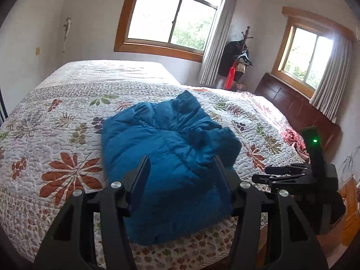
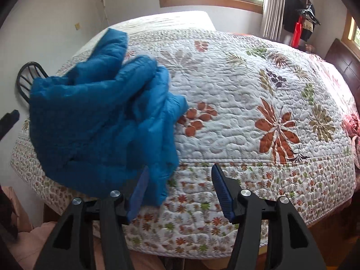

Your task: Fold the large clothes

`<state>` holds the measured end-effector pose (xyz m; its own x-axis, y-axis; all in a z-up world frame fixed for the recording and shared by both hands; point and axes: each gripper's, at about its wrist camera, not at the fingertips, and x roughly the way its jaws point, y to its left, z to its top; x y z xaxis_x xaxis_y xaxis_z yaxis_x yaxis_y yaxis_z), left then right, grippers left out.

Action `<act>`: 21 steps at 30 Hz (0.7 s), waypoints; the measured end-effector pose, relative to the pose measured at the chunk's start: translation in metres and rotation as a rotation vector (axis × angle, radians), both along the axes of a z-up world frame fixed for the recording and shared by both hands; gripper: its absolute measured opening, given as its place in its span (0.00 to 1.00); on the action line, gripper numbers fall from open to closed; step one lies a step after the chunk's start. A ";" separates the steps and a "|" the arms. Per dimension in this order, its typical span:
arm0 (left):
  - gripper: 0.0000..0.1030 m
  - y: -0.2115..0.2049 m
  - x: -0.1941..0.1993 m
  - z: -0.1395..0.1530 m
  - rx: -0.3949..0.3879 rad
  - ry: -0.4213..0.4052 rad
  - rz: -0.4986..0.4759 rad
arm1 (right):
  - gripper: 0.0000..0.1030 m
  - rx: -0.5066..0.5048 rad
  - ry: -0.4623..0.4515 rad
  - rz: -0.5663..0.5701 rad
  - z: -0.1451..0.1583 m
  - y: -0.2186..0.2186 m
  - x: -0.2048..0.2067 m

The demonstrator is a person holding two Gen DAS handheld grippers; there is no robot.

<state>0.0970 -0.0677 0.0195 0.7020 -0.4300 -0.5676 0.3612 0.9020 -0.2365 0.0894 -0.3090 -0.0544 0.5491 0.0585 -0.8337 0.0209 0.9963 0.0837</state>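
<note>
A blue puffer jacket (image 1: 171, 148) lies bunched and partly folded on the floral quilt (image 1: 67, 135) near the bed's front edge. My left gripper (image 1: 182, 166) hovers over its near part, open, with the jacket showing beyond the gap and no pad pressing on it. In the right wrist view the jacket (image 2: 101, 117) sits to the left. My right gripper (image 2: 180, 177) is open above the quilt's border (image 2: 247, 180), and its left finger (image 2: 140, 189) overlaps the jacket's edge. The right gripper (image 1: 262, 174) also shows at the right of the left wrist view, off the jacket.
A dark wooden headboard (image 1: 292, 105) runs along the right side of the bed. A coat stand with hanging clothes (image 1: 238, 60) stands in the corner between two windows. A black chair back (image 2: 29, 76) rises beyond the bed's left side. Wooden floor (image 2: 27, 236) lies below the front edge.
</note>
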 end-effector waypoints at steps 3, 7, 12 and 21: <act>0.54 0.014 0.007 -0.004 0.012 0.043 0.053 | 0.66 0.010 0.002 0.045 0.013 0.026 -0.003; 0.54 0.027 0.008 -0.009 0.037 0.061 0.086 | 0.70 0.032 0.008 0.061 0.024 0.048 -0.001; 0.63 0.040 0.012 -0.013 0.082 0.066 0.128 | 0.76 0.146 0.020 0.080 0.040 0.062 0.006; 0.65 0.052 0.034 -0.025 0.093 0.099 0.143 | 0.83 0.243 0.080 0.084 0.057 0.087 0.044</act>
